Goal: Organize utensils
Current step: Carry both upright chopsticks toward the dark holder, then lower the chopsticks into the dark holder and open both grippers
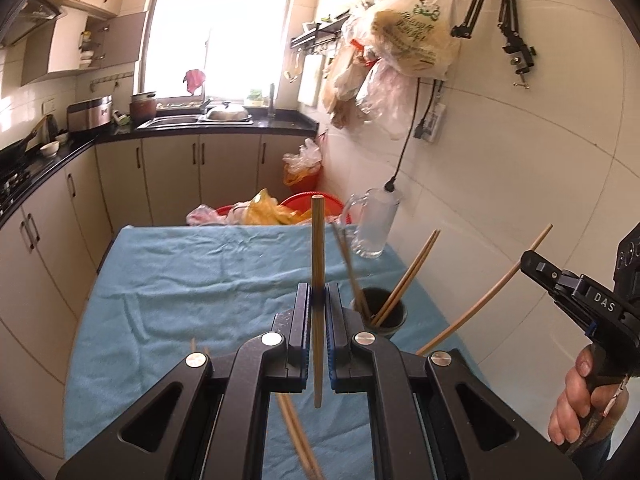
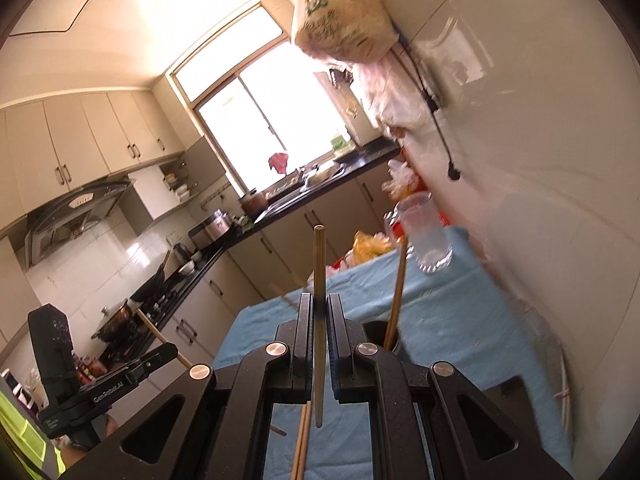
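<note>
In the left wrist view, your left gripper sits bottom centre, jaws pinching one chopstick that stands upright across them. Below the jaws, loose chopsticks lie blurred on the blue cloth. Right of the jaws stands a dark cup holding several chopsticks that lean outward. Behind it, centre right, a clear glass mug stands near the wall; a black cable plug hangs just above its rim. A red basin with plastic bags sits beyond the cloth's far edge. At the right edge, your right hand grips the right gripper, which is closed on a long chopstick angled from upper right to lower left.

In the right wrist view, the scene is tilted. The left gripper appears lower left, its chopstick slanting across. Bottom centre, the right gripper's jaws are pinching the chopstick vertically. Right of them, the cup sits close behind the jaws with a chopstick rising from it; the mug stands upper right on the cloth.
</note>
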The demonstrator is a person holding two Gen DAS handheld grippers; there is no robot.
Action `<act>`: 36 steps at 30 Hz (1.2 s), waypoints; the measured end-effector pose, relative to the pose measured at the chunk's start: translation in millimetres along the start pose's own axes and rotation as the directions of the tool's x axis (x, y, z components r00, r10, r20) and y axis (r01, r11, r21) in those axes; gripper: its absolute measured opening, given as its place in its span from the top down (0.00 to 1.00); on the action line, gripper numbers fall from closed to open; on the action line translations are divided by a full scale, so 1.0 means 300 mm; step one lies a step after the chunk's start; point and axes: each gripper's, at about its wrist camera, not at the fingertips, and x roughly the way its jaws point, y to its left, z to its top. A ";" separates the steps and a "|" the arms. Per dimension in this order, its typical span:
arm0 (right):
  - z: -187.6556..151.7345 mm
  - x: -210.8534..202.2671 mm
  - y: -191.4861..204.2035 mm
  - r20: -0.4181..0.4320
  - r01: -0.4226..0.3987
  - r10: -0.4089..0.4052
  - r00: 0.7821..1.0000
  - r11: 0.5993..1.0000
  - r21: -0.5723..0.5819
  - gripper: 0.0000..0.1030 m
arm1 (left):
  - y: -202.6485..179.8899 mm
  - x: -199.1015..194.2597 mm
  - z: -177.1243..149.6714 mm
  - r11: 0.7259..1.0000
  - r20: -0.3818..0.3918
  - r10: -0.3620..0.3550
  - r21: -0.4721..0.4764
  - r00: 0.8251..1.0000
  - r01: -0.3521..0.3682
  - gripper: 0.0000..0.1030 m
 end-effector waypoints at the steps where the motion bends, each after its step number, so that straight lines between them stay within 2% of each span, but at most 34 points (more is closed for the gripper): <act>1: 0.014 -0.006 -0.005 0.010 0.006 -0.006 1.000 1.000 0.002 0.94 | -0.012 0.004 0.014 1.000 0.004 -0.008 0.003 1.000 0.008 0.94; 9: 0.114 -0.026 -0.041 0.076 0.045 -0.046 0.996 0.999 0.017 0.94 | -0.092 0.048 0.138 0.998 0.038 -0.057 0.013 0.998 0.056 0.94; 17: 0.178 0.031 -0.073 0.089 0.094 -0.095 0.991 0.995 0.014 0.94 | -0.145 0.155 0.230 0.995 0.048 -0.104 0.002 0.993 0.104 0.94; 24: 0.171 0.133 -0.128 0.034 0.125 -0.126 0.991 0.992 0.018 0.94 | -0.157 0.312 0.206 0.994 -0.015 -0.112 -0.012 0.994 0.112 0.94; 36: 0.102 0.309 -0.221 -0.094 0.142 -0.137 0.986 0.989 0.044 0.94 | -0.116 0.453 0.133 0.997 -0.092 -0.082 -0.020 0.992 0.081 0.94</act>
